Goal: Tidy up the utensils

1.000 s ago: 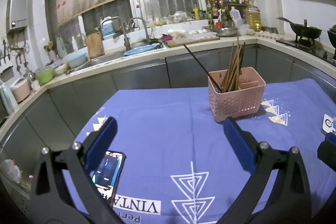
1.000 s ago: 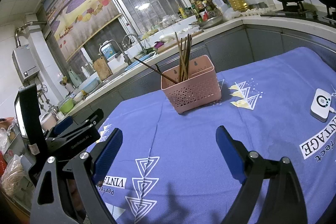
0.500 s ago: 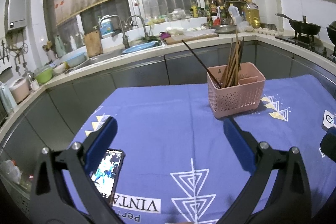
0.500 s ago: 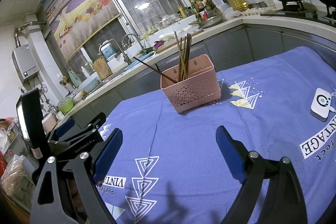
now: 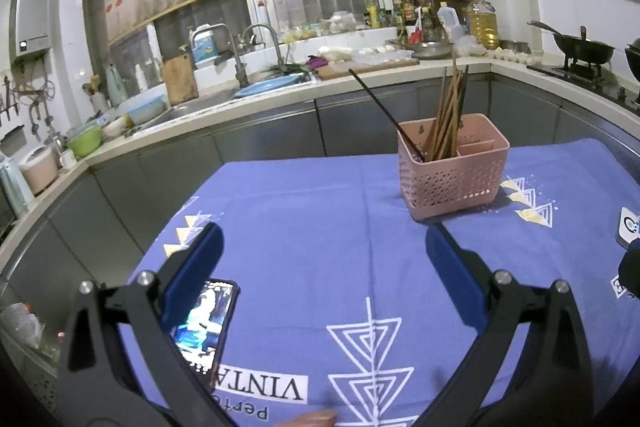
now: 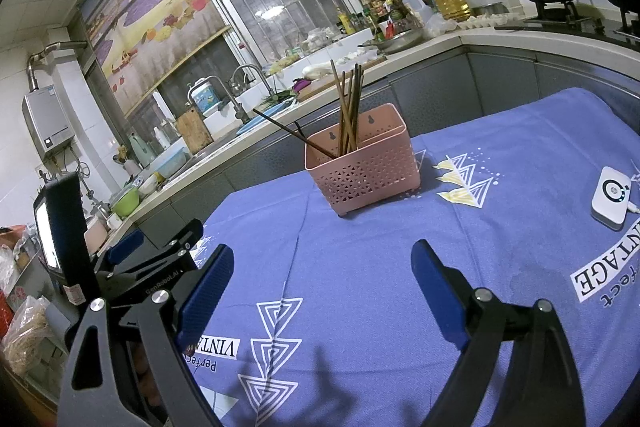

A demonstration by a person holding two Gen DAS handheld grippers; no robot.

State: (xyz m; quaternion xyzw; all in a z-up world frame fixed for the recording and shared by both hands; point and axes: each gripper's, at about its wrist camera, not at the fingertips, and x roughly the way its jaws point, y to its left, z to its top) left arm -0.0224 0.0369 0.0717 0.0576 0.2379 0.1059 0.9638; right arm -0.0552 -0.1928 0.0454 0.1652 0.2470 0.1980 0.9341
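Left wrist view: the left gripper (image 5: pixel 320 259) is spread wide with nothing between its fingers, low in the frame over the blue tablecloth (image 5: pixel 312 227). The pink basket (image 5: pixel 454 173) stands right of centre, chopsticks (image 5: pixel 448 115) upright in its left compartment. A phone (image 5: pixel 206 323) lies lower left. The right gripper (image 6: pixel 322 283) is likewise spread and empty.

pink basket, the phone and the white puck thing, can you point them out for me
pink basket (image 6: pixel 368 167), right wrist view, on its perforated front wall
phone (image 5: pixel 206 323), left wrist view, on its lit screen
white puck (image 6: pixel 611 195), right wrist view, on its top face
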